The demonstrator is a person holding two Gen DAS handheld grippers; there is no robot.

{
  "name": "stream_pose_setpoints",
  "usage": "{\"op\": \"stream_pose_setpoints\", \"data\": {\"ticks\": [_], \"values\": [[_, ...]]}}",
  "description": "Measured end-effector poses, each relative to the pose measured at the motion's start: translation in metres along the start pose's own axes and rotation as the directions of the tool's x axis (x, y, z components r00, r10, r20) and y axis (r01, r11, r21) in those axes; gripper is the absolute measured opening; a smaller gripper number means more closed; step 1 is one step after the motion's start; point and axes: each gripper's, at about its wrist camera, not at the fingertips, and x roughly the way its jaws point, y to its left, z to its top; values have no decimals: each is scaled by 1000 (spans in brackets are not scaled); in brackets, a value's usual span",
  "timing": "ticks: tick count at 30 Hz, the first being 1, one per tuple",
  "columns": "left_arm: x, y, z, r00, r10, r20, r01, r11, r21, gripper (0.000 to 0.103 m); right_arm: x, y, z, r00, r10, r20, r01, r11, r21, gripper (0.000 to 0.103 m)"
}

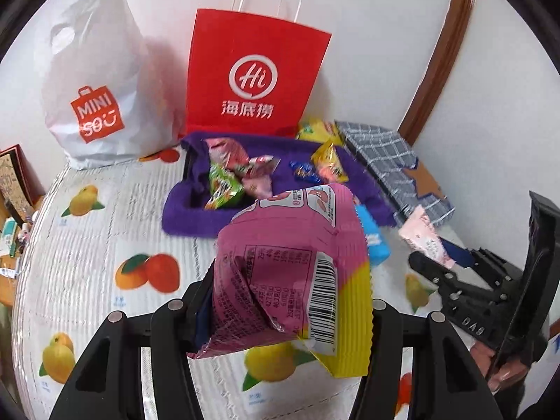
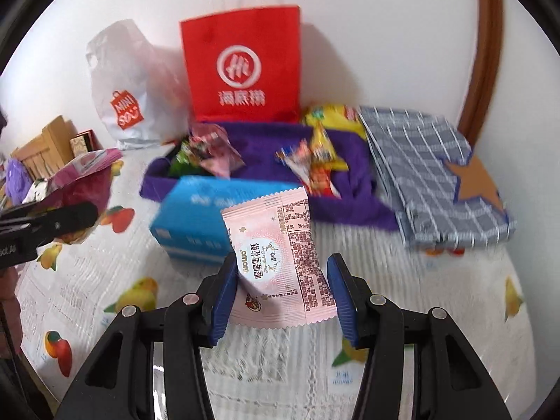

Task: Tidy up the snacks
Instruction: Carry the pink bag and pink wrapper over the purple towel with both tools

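- White wall and a fruit-print cloth on the bench [image 2: 402, 367] frame our work.
- Our left tool [image 1: 290, 311] is clamped on a pink-and-yellow snack bag [image 1: 290, 273], held clear of the cloth, long axis toward twelve o'clock.
- Our right tool [image 2: 280, 280] is clamped on a pale pink snack packet [image 2: 276, 255], also off the cloth.
- Purple tray [image 2: 266, 143] lies at twelve o'clock from both tools, already holding small sweets; we judge it the likely drop spot.
- Blue box [image 2: 210, 210] stands between the right tool and the tray, in the way; the left tool has the clearer line.
- Checked cloth bundle [image 2: 430, 175] sits at two o'clock; red paper bag [image 2: 245, 66] and white plastic bag [image 2: 129, 87] stand behind the tray.
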Motion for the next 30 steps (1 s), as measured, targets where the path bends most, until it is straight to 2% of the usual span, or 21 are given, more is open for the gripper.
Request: {"op": "stream_pose_setpoints", "data": {"ticks": [7, 12, 16, 23, 30], "values": [[-7, -2, 33, 1000, 7, 27, -7, 1000, -3, 55, 4, 11, 38, 1000, 8, 7, -8, 999, -34, 51], [-8, 4, 62, 999, 15, 43, -14, 1000, -21, 55, 12, 7, 64, 998, 67, 1, -67, 998, 2, 51], [-2, 9, 85, 999, 26, 48, -24, 999, -37, 55, 20, 7, 90, 998, 63, 17, -63, 998, 3, 51], [17, 8, 123, 997, 56, 57, -56, 998, -13, 55, 35, 4, 132, 997, 58, 47, -58, 998, -2, 51], [52, 6, 156, 998, 46, 44, -47, 999, 7, 55, 63, -12, 160, 999, 30, 38, -30, 1000, 2, 51]]}}
